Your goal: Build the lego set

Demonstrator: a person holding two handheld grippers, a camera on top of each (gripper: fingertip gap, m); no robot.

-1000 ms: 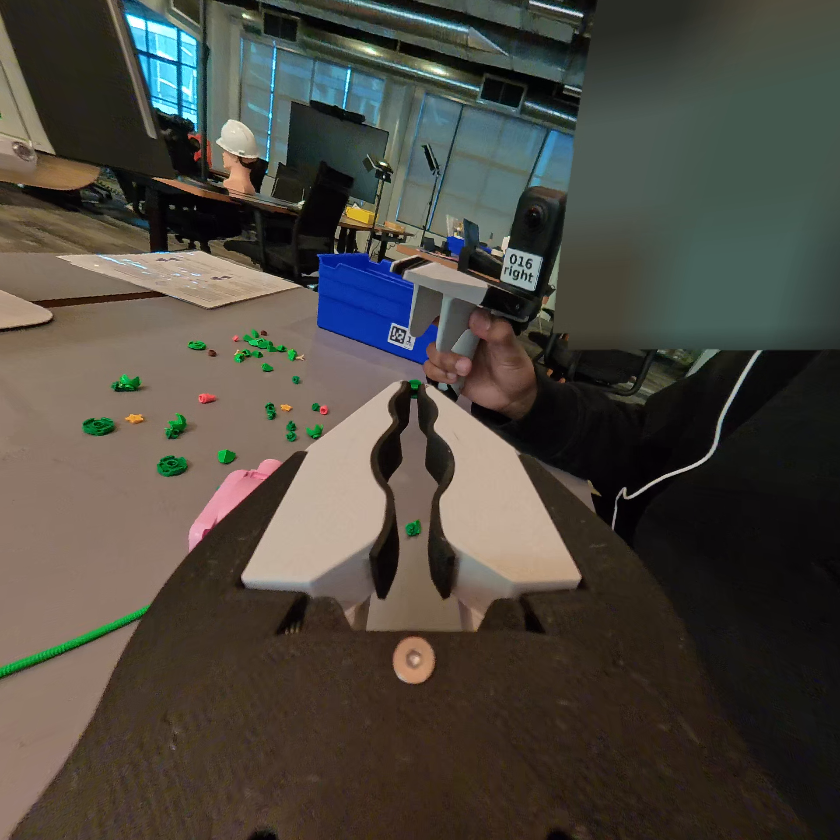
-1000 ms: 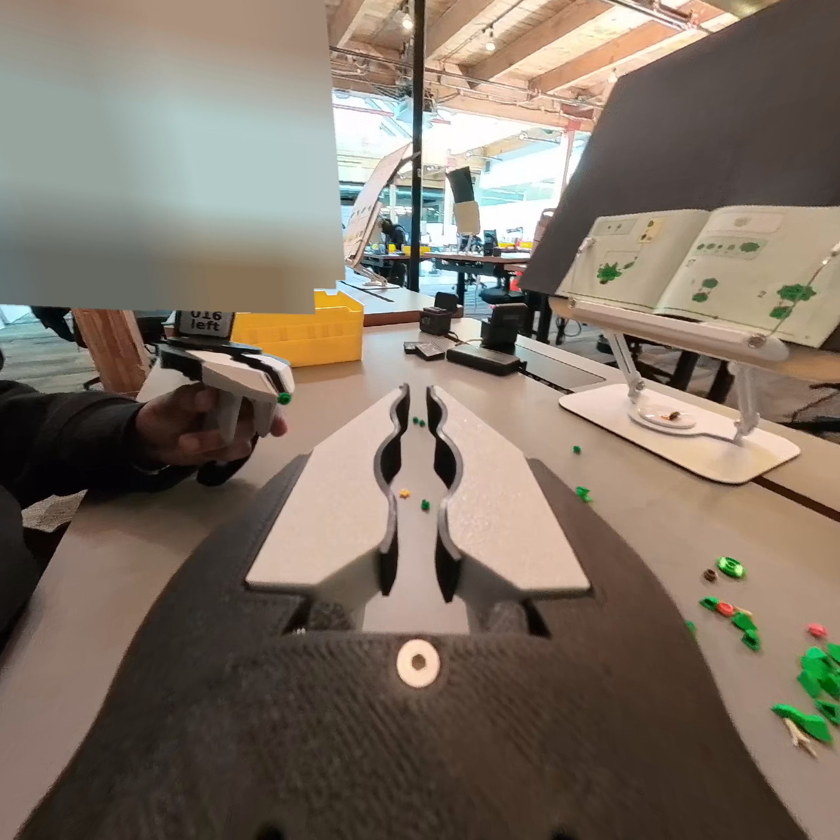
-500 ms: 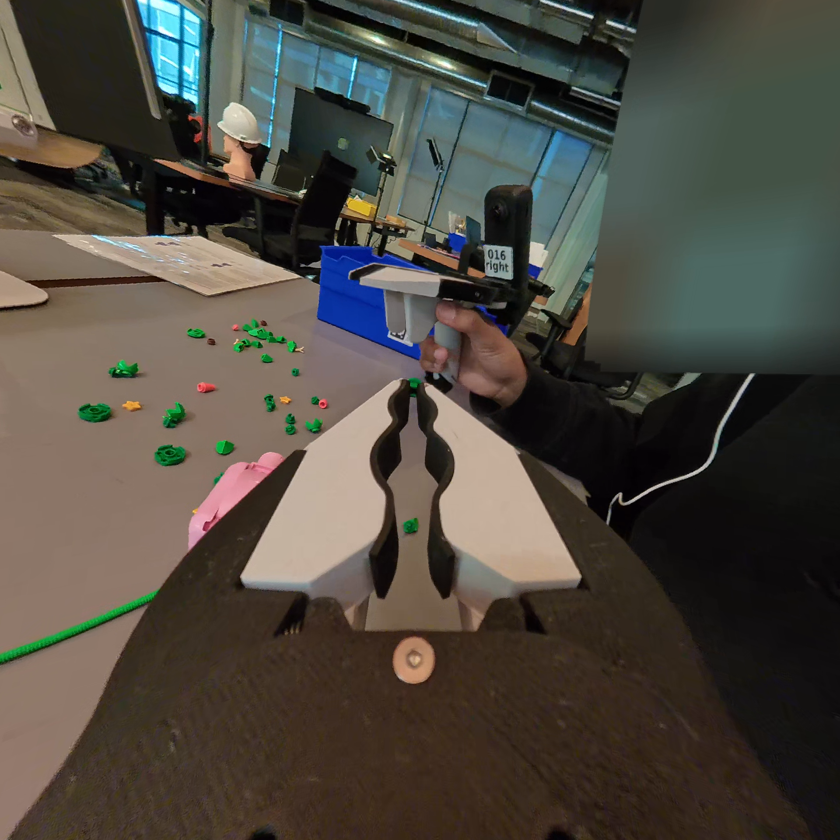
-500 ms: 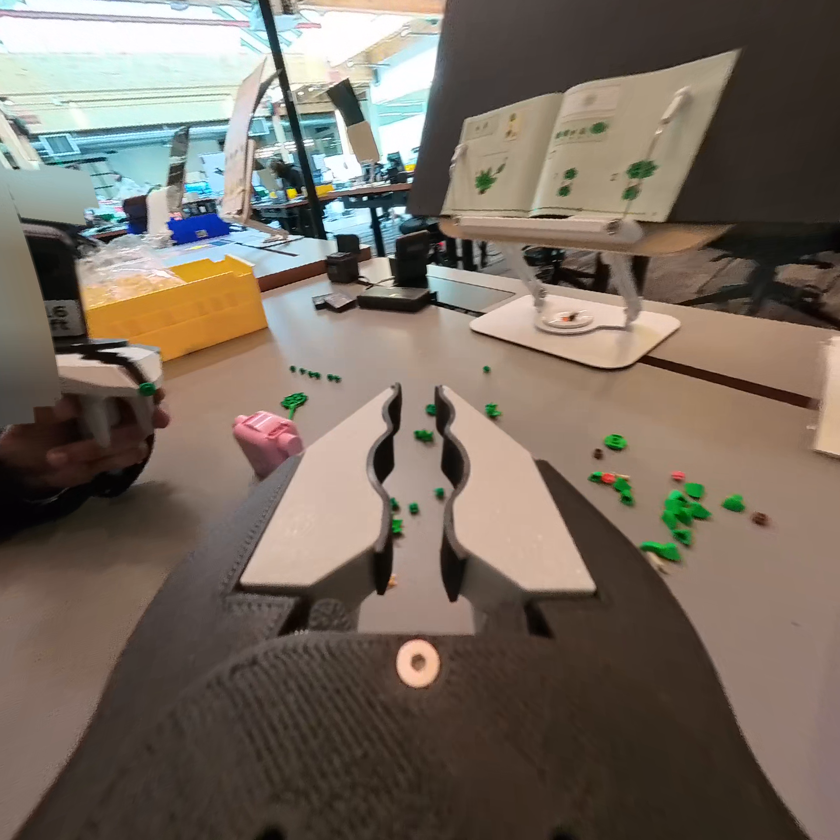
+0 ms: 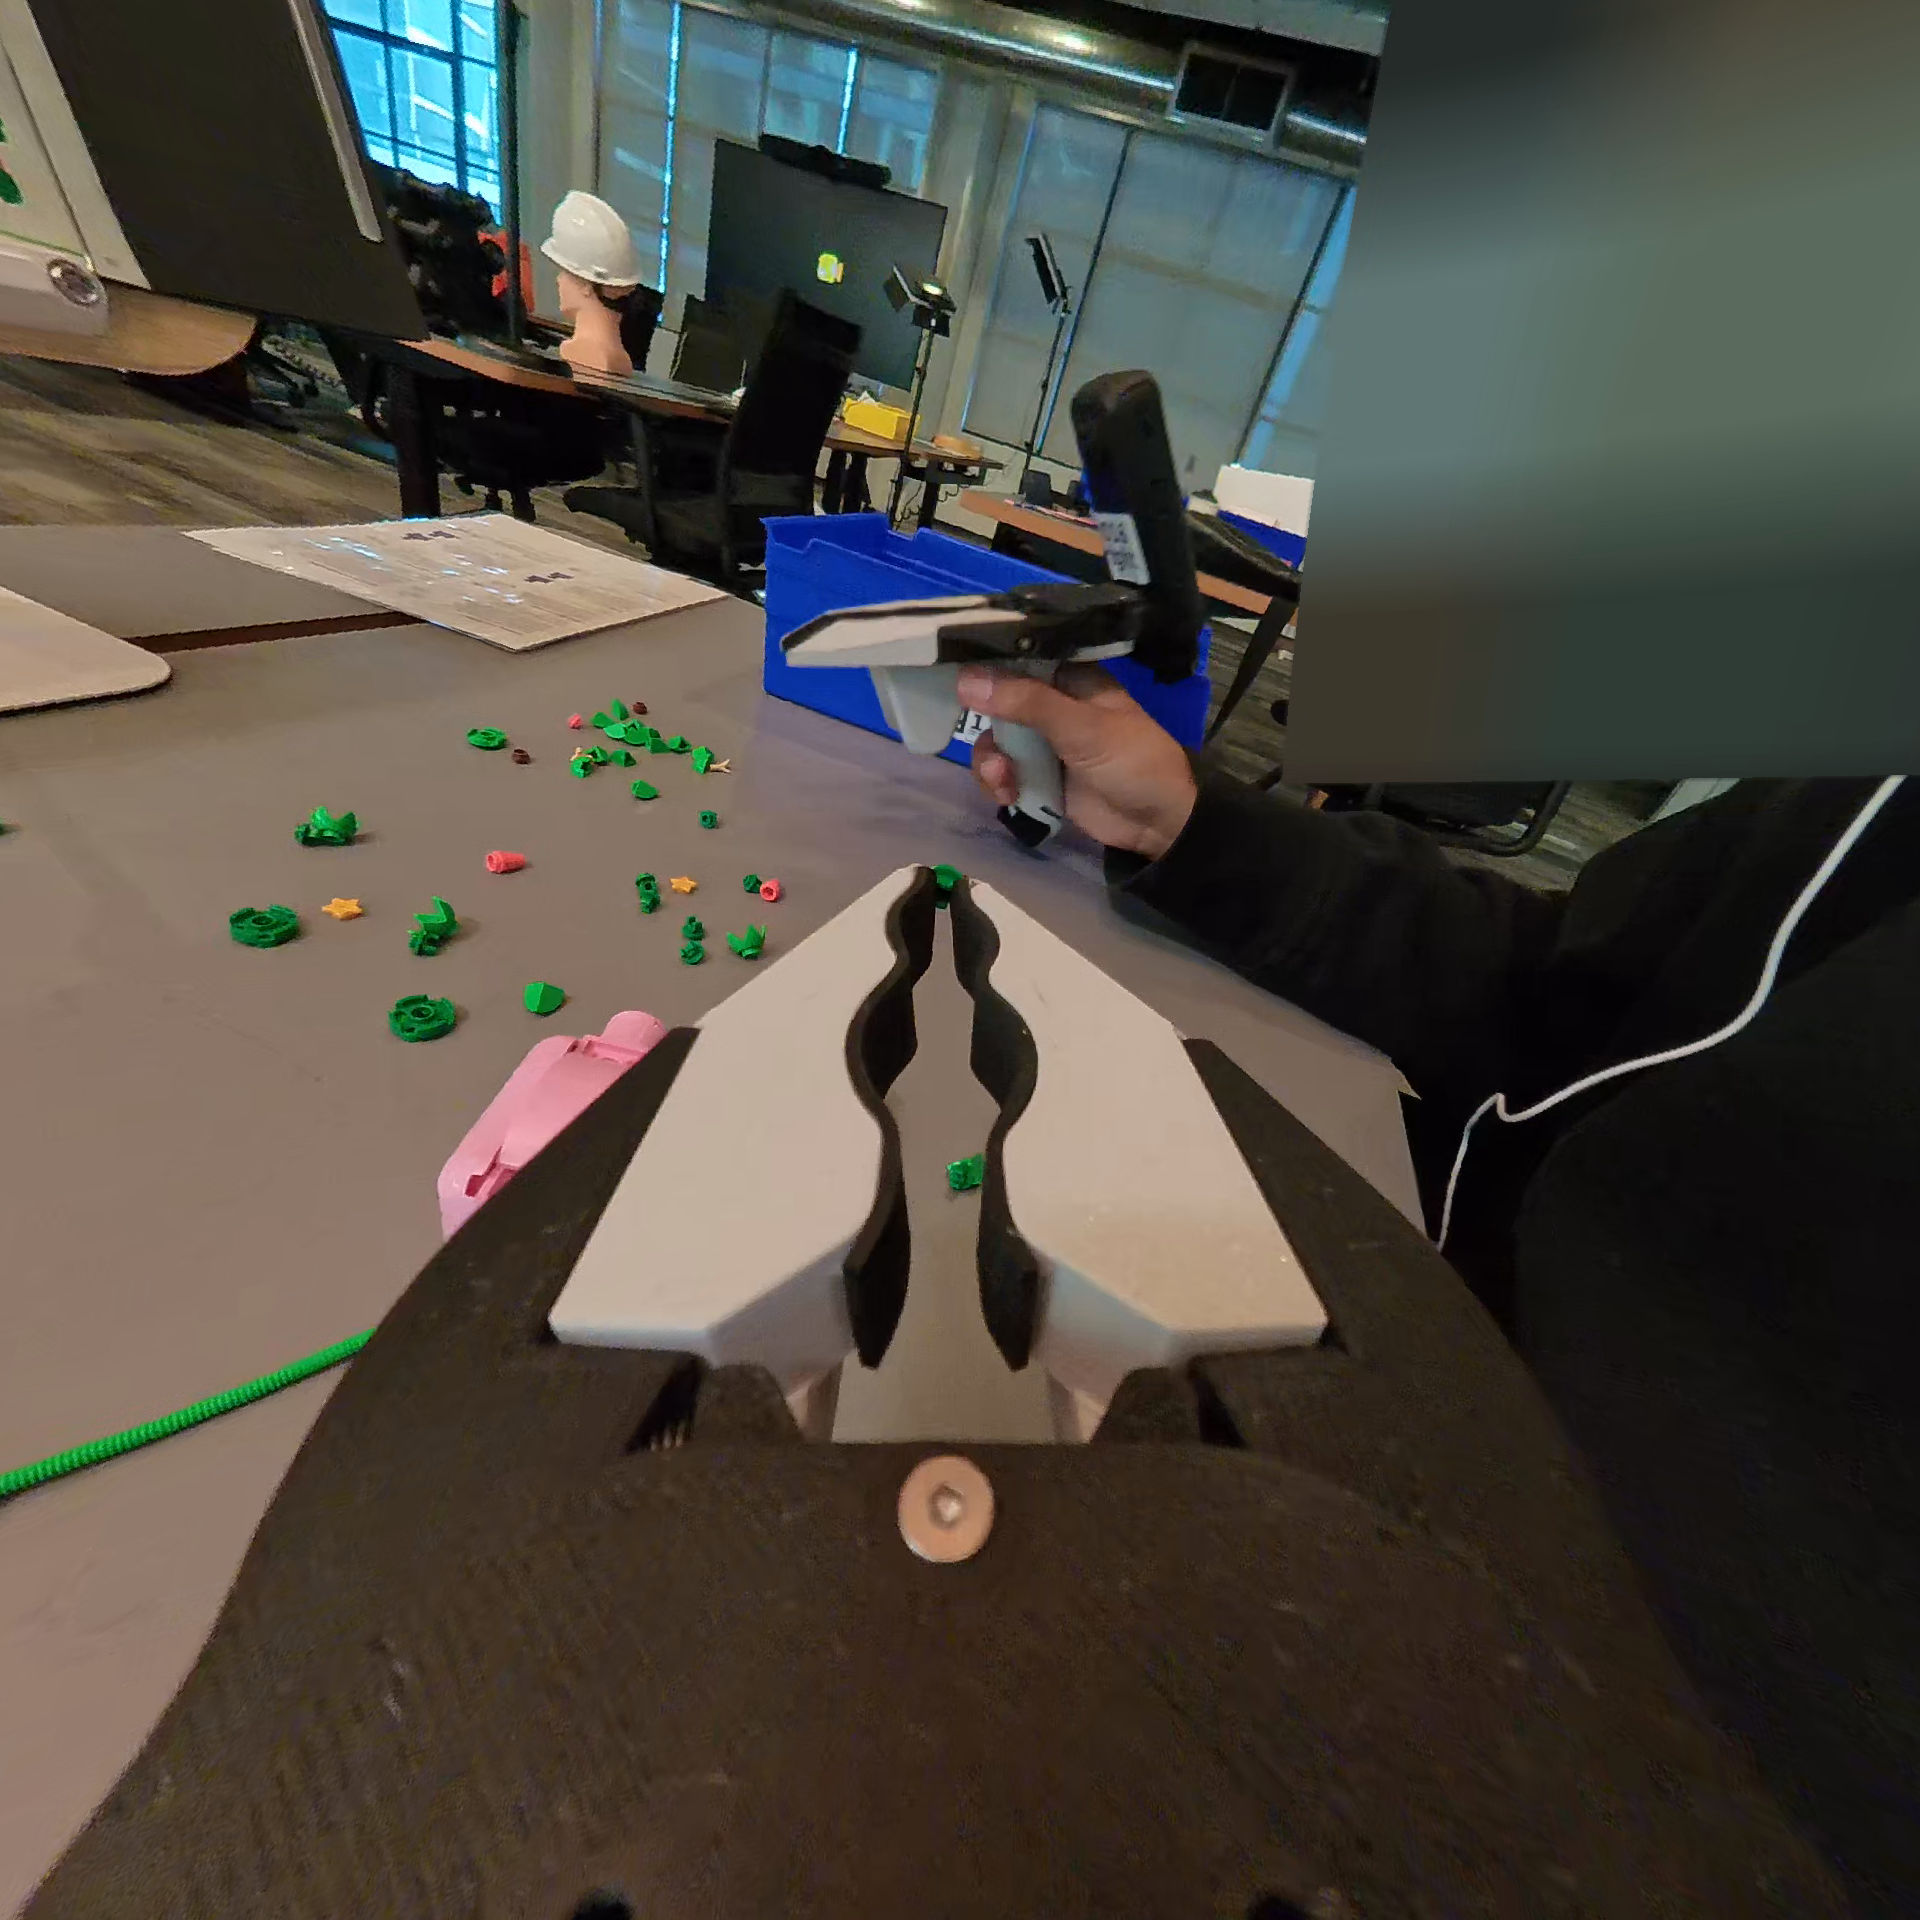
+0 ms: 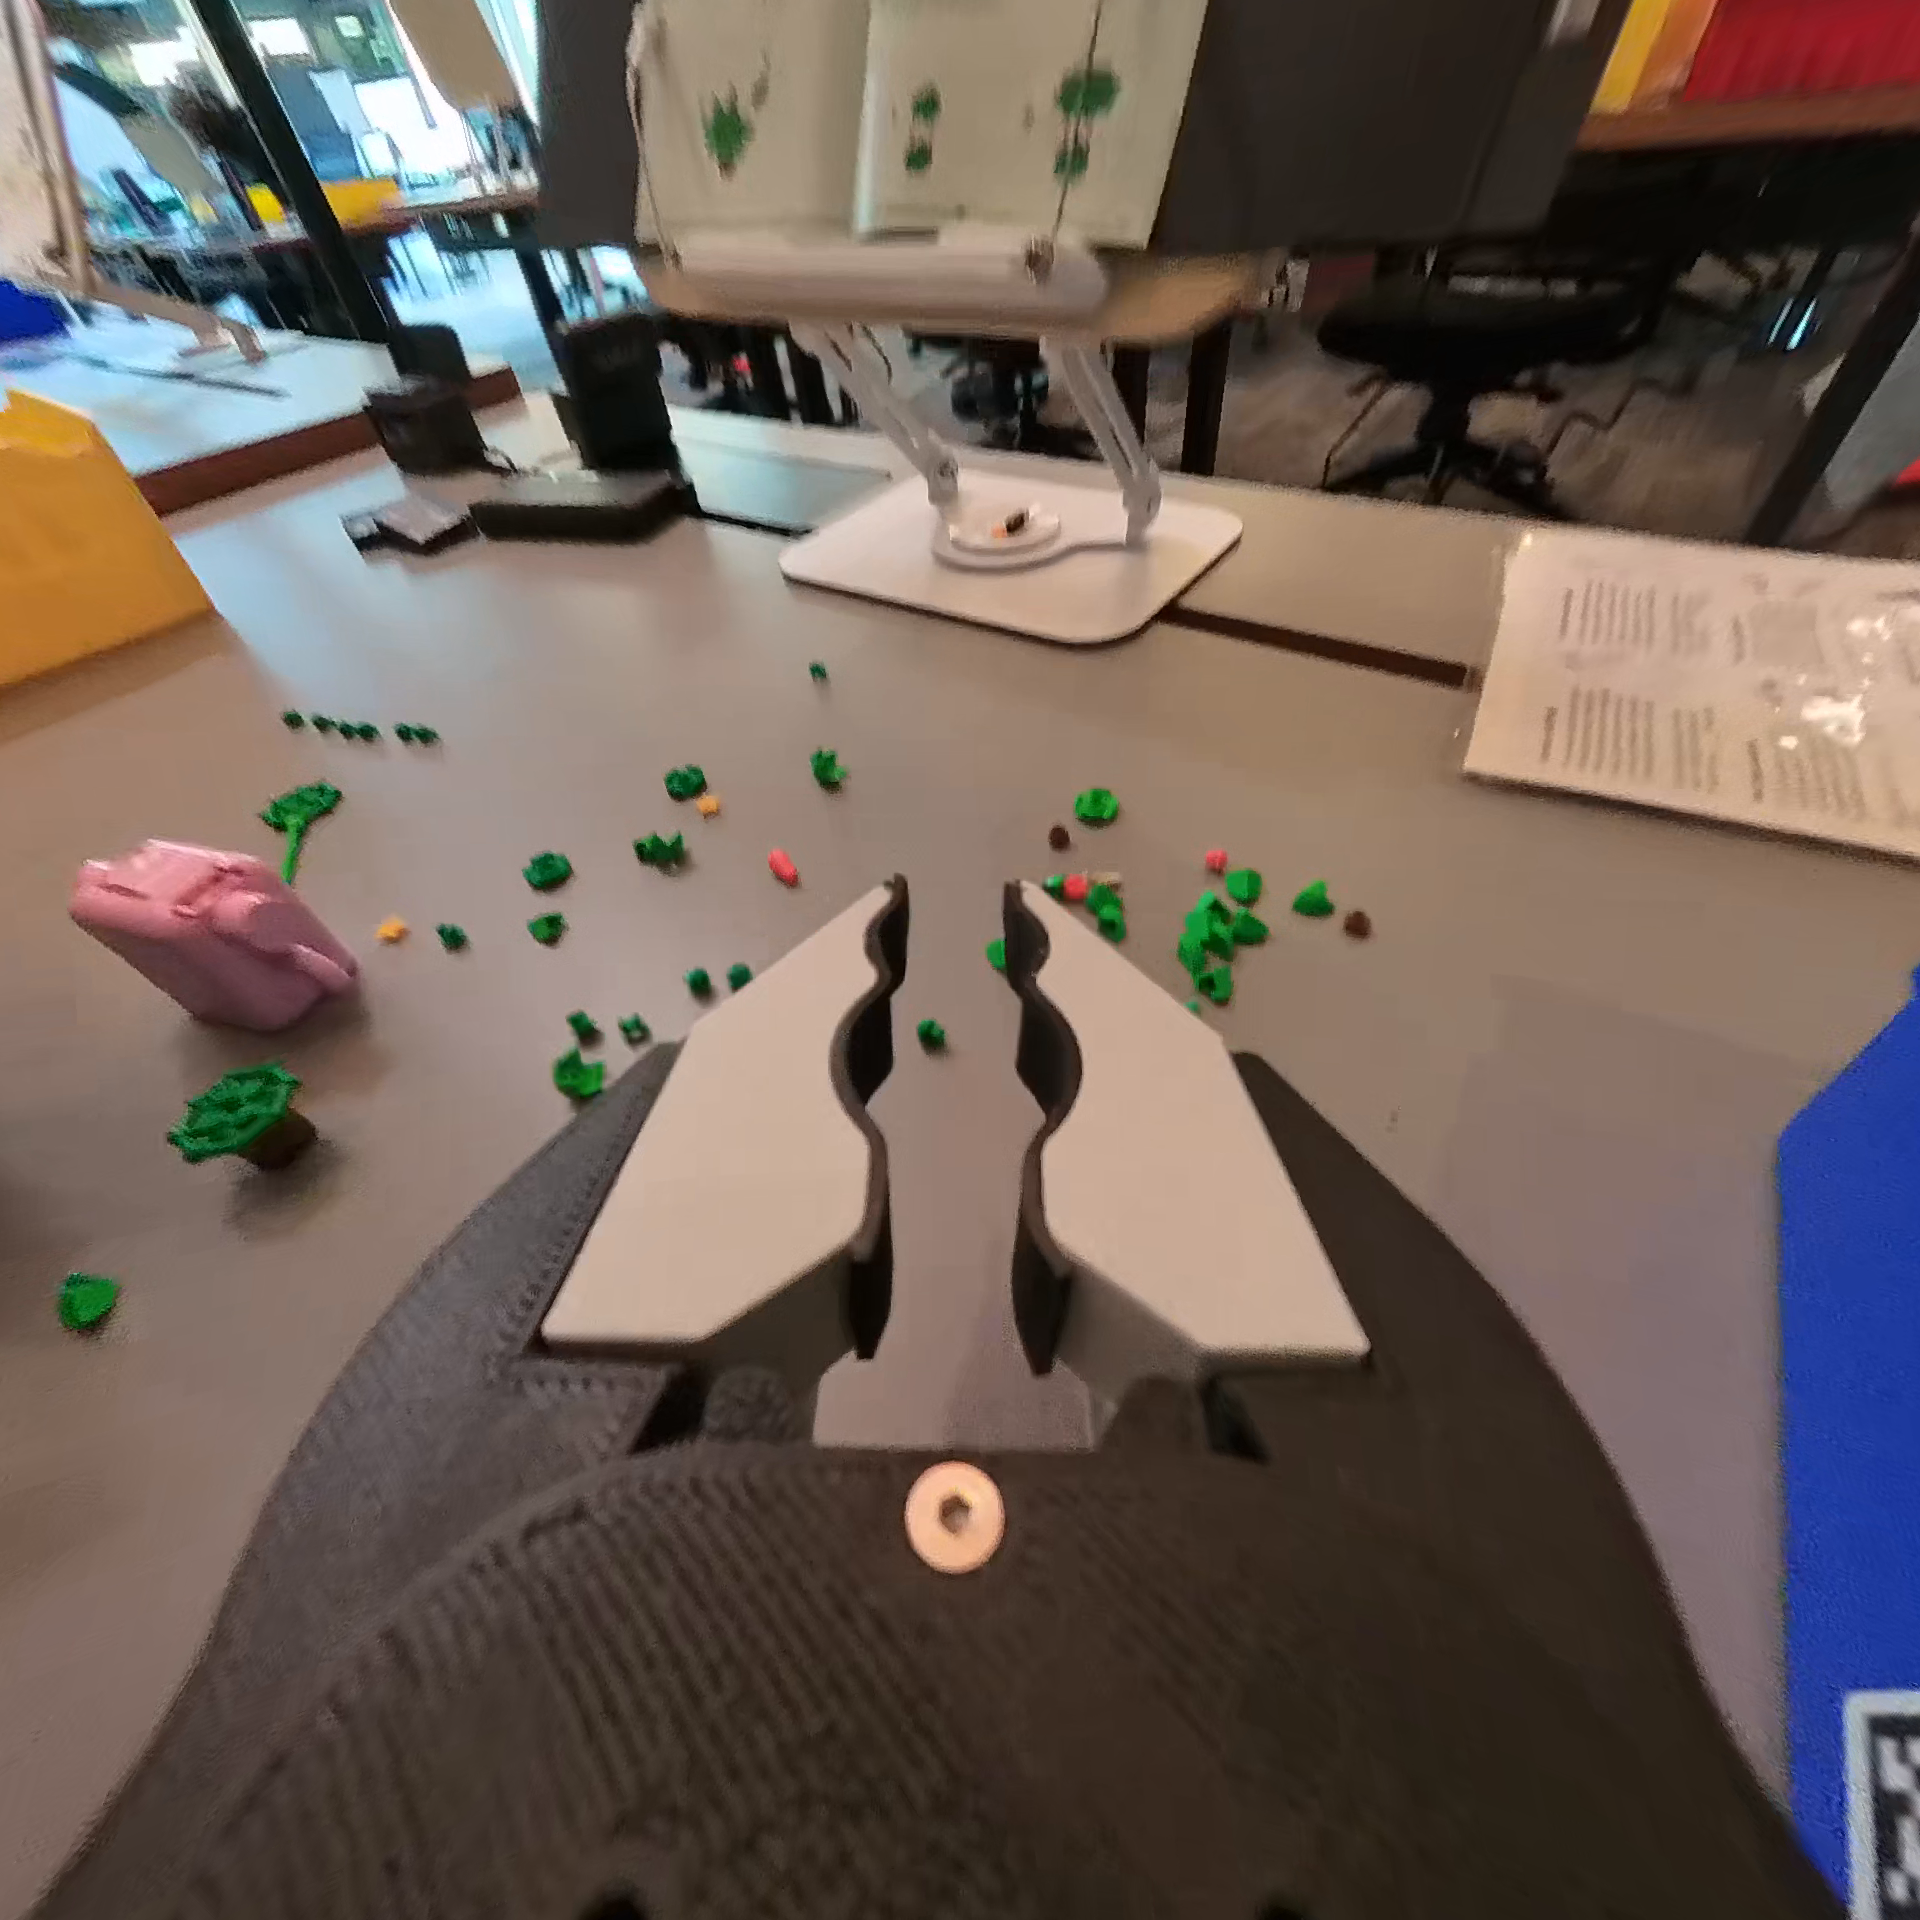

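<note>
2 handheld grippers, 1 grey table [image 5: 156, 1143], 1 lego set in loose parts.

Item 1: left gripper [image 5: 943, 891]. Jaws pinched onto a small green piece [image 5: 944, 879] at the very tips; held low over the near table edge, likely parked so the piece is ready for mating.

Item 2: right gripper [image 6: 953, 902]. Jaws apart, nothing between them; aimed at the scatter, probably to select a partner piece. Picture blurred.

Item 3: loose green pieces [image 6: 1210, 935], with a few red, orange and brown bits, just off the right fingertips at 1 o'clock; more spread toward 10 o'clock.

Item 4: small green tree [image 6: 241, 1117], seemingly a finished sub-build, at 9 o'clock, standing clear of the scatter.

Item 5: pink block [image 6: 213, 935], at 10 o'clock, purpose unclear.

Item 6: instruction booklet [image 6: 894, 114] on a white stand [image 6: 1122, 571], 12 o'clock, propped to face the builder.

Item 7: blue bin [image 5: 831, 592], beyond the right gripper in the left wrist view.
</note>
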